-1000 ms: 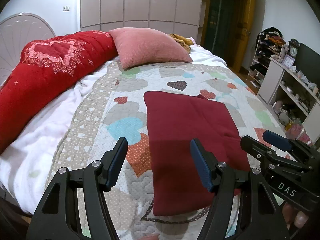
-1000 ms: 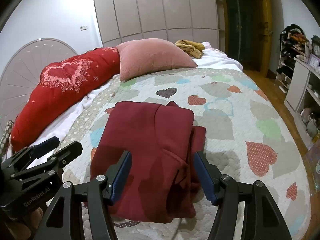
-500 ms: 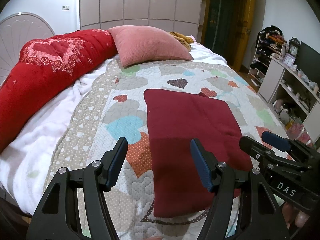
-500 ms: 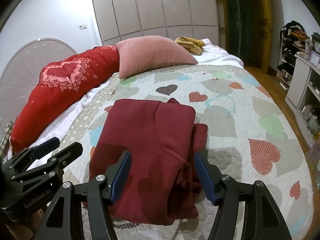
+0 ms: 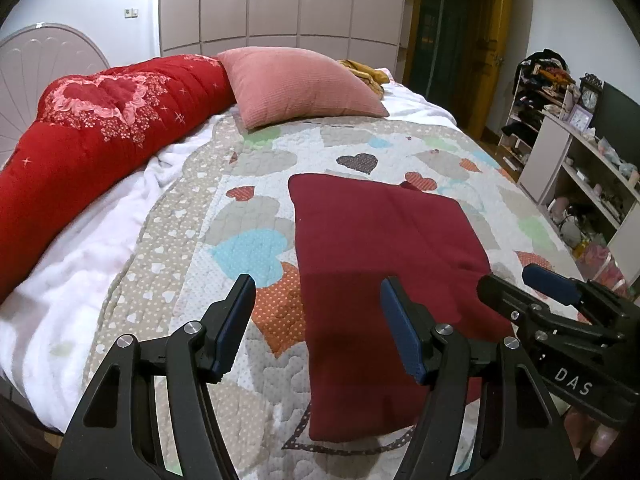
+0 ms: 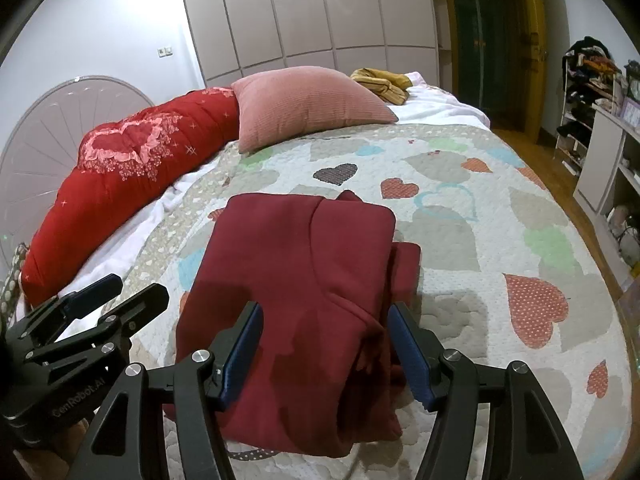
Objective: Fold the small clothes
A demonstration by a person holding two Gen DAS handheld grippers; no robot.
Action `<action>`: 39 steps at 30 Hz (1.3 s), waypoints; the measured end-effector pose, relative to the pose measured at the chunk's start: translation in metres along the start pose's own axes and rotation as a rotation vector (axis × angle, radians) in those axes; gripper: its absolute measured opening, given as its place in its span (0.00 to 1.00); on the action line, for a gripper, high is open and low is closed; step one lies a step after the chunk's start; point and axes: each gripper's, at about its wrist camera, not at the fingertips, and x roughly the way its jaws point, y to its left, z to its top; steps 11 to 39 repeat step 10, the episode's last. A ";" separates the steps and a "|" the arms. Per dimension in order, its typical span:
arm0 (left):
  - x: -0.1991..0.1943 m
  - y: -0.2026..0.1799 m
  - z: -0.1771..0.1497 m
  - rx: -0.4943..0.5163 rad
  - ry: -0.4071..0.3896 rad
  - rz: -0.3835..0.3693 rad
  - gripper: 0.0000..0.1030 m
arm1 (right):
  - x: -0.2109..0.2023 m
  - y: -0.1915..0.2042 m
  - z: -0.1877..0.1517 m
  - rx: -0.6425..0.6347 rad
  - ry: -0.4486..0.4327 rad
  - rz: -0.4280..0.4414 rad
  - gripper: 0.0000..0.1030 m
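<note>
A dark red garment (image 5: 384, 264) (image 6: 304, 280) lies folded into a rough rectangle on the heart-patterned quilt (image 5: 248, 208) (image 6: 500, 240). Part of a lower layer sticks out along its right side in the right wrist view. My left gripper (image 5: 318, 320) hovers open above the garment's near left edge, nothing between its blue pads. My right gripper (image 6: 324, 350) hovers open over the near right part of the garment, also empty. Each gripper shows in the other's view: the right gripper (image 5: 532, 286) at the lower right, the left gripper (image 6: 120, 290) at the lower left.
A red heart-print bolster (image 5: 92, 128) and a pink pillow (image 5: 296, 84) lie at the head of the bed, with a mustard garment (image 6: 380, 80) behind them. White shelves (image 5: 580, 168) with clutter stand to the right. A wardrobe and a door fill the back wall.
Both views have shifted slightly; the garment sits a little lower and nearer in frame. Both grippers stay open and the garment has not moved on the quilt.
</note>
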 end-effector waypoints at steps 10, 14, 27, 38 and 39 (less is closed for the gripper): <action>0.010 0.009 0.000 -0.006 0.008 0.004 0.63 | 0.013 0.003 -0.003 -0.005 0.026 0.003 0.61; 0.010 0.009 0.000 -0.006 0.008 0.004 0.63 | 0.013 0.003 -0.003 -0.005 0.026 0.003 0.61; 0.010 0.009 0.000 -0.006 0.008 0.004 0.63 | 0.013 0.003 -0.003 -0.005 0.026 0.003 0.61; 0.010 0.009 0.000 -0.006 0.008 0.004 0.63 | 0.013 0.003 -0.003 -0.005 0.026 0.003 0.61; 0.010 0.009 0.000 -0.006 0.008 0.004 0.63 | 0.013 0.003 -0.003 -0.005 0.026 0.003 0.61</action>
